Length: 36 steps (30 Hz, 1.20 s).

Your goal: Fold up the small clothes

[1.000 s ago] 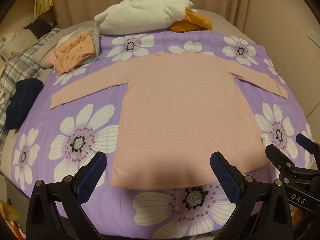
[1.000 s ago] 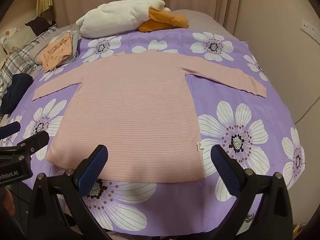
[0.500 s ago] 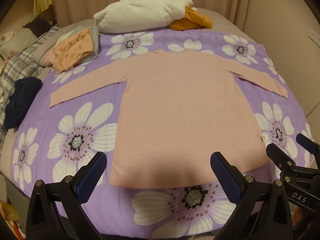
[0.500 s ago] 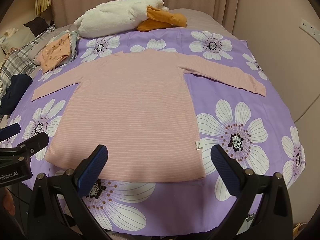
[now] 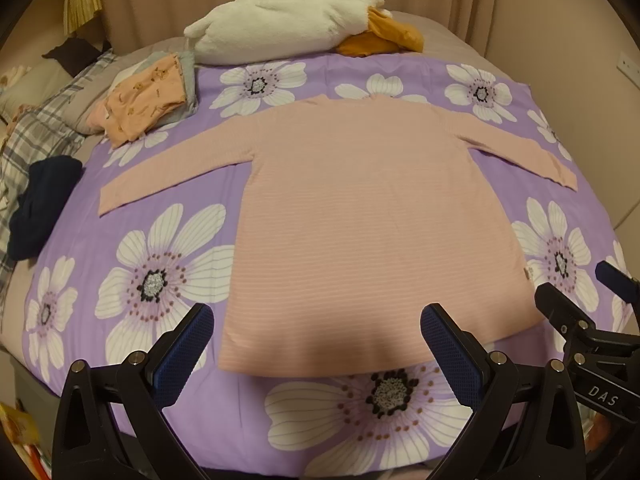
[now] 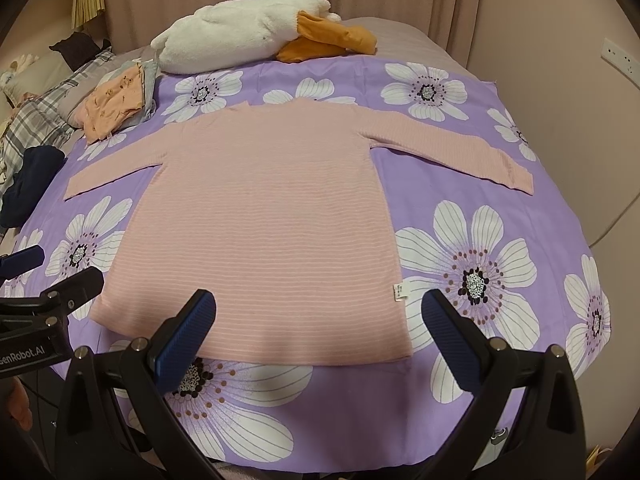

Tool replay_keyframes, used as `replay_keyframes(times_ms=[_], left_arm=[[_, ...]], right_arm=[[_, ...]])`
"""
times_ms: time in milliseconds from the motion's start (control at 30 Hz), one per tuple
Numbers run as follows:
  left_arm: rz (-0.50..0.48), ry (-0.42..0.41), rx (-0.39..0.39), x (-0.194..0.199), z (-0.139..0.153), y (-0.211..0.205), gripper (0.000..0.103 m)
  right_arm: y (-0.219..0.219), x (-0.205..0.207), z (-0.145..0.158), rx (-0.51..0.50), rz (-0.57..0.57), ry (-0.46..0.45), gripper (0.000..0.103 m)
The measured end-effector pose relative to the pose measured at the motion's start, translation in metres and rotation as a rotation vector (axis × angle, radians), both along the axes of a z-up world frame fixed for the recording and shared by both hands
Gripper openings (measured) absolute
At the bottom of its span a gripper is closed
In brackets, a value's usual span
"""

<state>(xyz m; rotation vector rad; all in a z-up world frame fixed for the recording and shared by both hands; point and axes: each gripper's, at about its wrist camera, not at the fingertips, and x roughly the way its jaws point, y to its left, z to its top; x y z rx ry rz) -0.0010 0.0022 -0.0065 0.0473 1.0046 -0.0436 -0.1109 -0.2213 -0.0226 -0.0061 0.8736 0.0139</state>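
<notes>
Pink long-sleeved top [image 5: 360,208] spread flat mid-bed, sleeves toward 10 and 2 o'clock; likely soft, light, limp; best pinched at hem corners; left hand-held gripper [image 5: 316,344] and right hand-held gripper [image 6: 320,328] both released, empty.

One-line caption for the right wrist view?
Open right tongs hover over the hem of a pink striped long-sleeved top spread flat on a purple floral sheet.

Left gripper [image 5: 316,344] and right gripper [image 6: 320,332] both spread wide, side by side.
</notes>
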Motion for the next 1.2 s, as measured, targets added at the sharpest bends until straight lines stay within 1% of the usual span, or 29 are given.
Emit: replay_keyframes(times_ms=[800,900,1067,1200], left_arm=[[-0.004,0.003,0.014,0.003,-0.004,-0.001,0.102],[-0.007,-0.001,0.014,0.004,-0.004,-0.002,0.102],[-0.018,0.008,-0.003,0.01,-0.008,-0.004,0.102],[-0.012,0.021,-0.005,0.016,-0.013,-0.006,0.102]], right_arm=[[0.004,0.002,-0.001,0.016,0.004,0.004,0.103],[0.0,0.004,-0.003,0.034,0.004,0.006,0.103],[-0.012,0.011,-0.009,0.105,0.007,0.02,0.103],[-0.026,0.018,-0.016,0.139,-0.031,0.04,0.103]])
